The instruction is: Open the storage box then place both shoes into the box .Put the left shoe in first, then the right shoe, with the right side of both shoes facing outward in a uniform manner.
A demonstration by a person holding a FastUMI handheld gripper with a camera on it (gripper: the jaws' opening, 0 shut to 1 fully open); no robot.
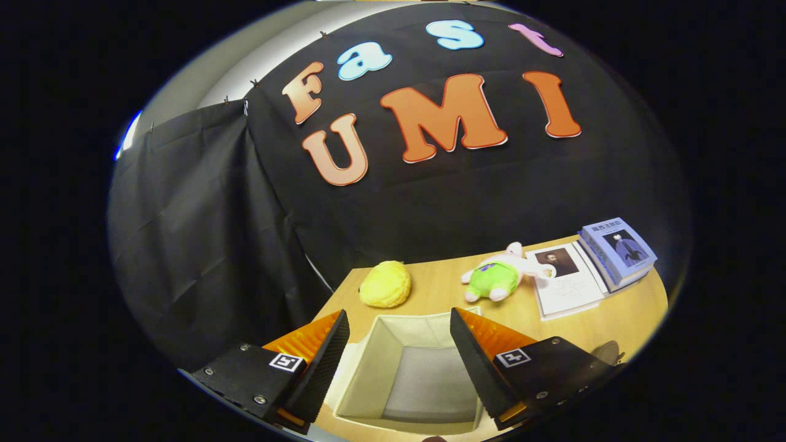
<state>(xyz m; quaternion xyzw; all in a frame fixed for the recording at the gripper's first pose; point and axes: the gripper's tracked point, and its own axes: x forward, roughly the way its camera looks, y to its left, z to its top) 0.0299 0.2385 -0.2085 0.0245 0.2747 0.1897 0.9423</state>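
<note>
An open, light fabric storage box (381, 362) stands on the wooden table directly below and between my fingers, and I see its bare grey bottom. My gripper (399, 325) hovers above the box with its fingers (325, 353) spread wide and nothing between them. A dark rounded shape (608, 351), perhaps part of a shoe, peeks out behind the right finger; I cannot tell what it is.
Beyond the box lie a yellow plush (385, 283) and a green-and-white plush toy (500, 276). An open book (568, 279) and a stack of blue books (617, 250) sit at the far right. The wooden table (620, 313) ends at the black cloth wall.
</note>
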